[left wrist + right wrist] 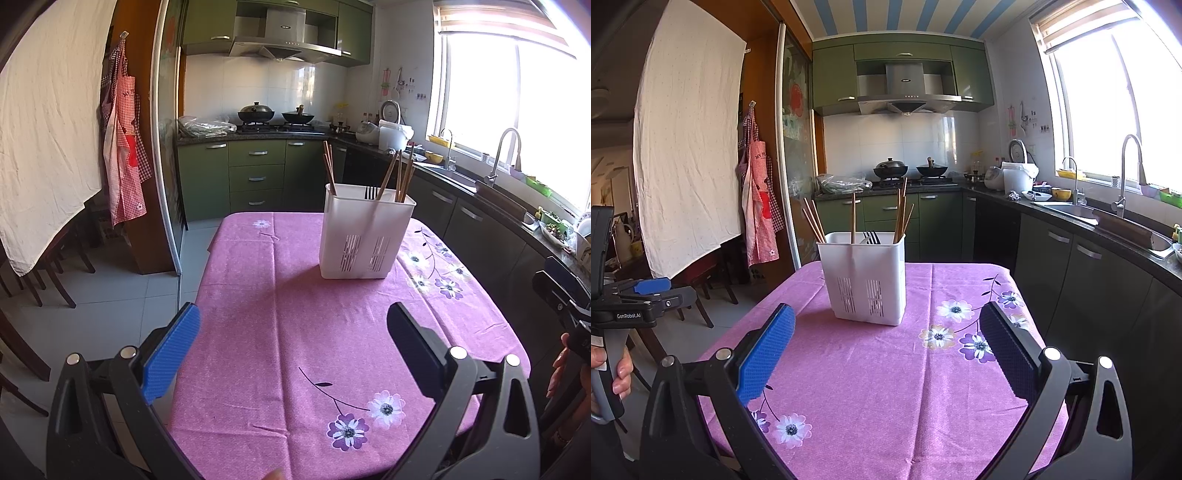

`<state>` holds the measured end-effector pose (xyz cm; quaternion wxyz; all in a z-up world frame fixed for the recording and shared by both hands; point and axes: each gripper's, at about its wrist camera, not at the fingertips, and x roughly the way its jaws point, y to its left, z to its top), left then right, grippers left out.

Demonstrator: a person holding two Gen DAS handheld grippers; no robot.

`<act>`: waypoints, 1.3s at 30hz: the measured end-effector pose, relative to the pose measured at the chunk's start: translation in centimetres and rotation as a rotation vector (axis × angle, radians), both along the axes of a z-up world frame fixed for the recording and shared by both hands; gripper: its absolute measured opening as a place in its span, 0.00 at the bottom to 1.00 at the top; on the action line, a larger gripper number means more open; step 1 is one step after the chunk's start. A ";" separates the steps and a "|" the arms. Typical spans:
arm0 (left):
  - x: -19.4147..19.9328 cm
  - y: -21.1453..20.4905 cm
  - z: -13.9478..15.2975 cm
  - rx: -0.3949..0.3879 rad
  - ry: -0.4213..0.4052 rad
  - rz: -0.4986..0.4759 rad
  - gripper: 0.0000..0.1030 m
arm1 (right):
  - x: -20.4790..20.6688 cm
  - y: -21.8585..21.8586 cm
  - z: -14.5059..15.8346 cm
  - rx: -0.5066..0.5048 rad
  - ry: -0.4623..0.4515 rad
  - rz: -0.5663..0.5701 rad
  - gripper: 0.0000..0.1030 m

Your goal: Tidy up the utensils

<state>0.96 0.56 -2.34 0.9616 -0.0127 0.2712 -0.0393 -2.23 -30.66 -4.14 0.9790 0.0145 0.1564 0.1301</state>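
Left wrist view: nearest the camera, the left gripper [293, 332] is spread wide with nothing between its jaws, hovering over the near end of a table under a pink flowered tablecloth [280, 325]. Beyond it, toward the far end of the cloth, stands a white utensil caddy [364, 236], upright. Wooden chopsticks [400, 177] lean out of its right corner, more rise at its left corner, and dark fork tines [371, 192] show above its rim. No loose utensils are visible on the cloth around the caddy. At the right edge, part of the other gripper and some fingers are cut off by the frame.

Right wrist view: the right gripper [886, 338] is likewise wide and empty, in front of the caddy [864, 280]. The left gripper [653, 291] sits well left of the caddy, held by a hand [613, 373] at the frame edge.

Risks, as a judgement: the caddy looks light and tall, so a nudge near its rim could tip it; the leaning chopsticks could be knocked out or snagged by a jaw; dragging it might rucks the cloth.

Hard to make out: the caddy's inner dividers, the utensils' lower halves, and whether a pale spoon lies beside the fork. Window glare washes out the counter at right.
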 end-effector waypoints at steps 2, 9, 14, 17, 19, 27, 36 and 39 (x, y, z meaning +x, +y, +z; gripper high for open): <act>0.0 0.0 0.0 0.000 0.001 -0.001 0.93 | 0.0 0.0 -0.1 -0.001 0.002 0.002 0.96; 0.0 0.0 0.0 0.003 0.002 -0.001 0.93 | 0.0 0.0 0.0 0.000 0.001 0.002 0.96; 0.1 0.2 -0.2 0.004 0.008 -0.003 0.93 | 0.0 0.1 -0.1 0.000 0.004 0.003 0.96; 0.0 0.2 -0.2 0.006 0.007 -0.002 0.93 | 0.1 0.1 0.0 0.000 0.005 0.005 0.96; 0.1 0.0 -0.2 0.012 0.010 -0.003 0.93 | 0.1 0.1 -0.1 -0.001 0.005 0.004 0.96; 0.2 -0.3 -0.2 0.023 0.020 -0.007 0.93 | 0.2 0.1 -0.1 -0.001 0.006 0.006 0.96; 0.1 -0.5 -0.2 0.033 0.024 -0.004 0.93 | 0.3 0.5 -0.3 -0.003 0.012 0.010 0.96; 0.2 -0.5 -0.2 0.032 0.024 -0.004 0.94 | 0.5 0.5 -0.4 -0.005 0.014 0.012 0.96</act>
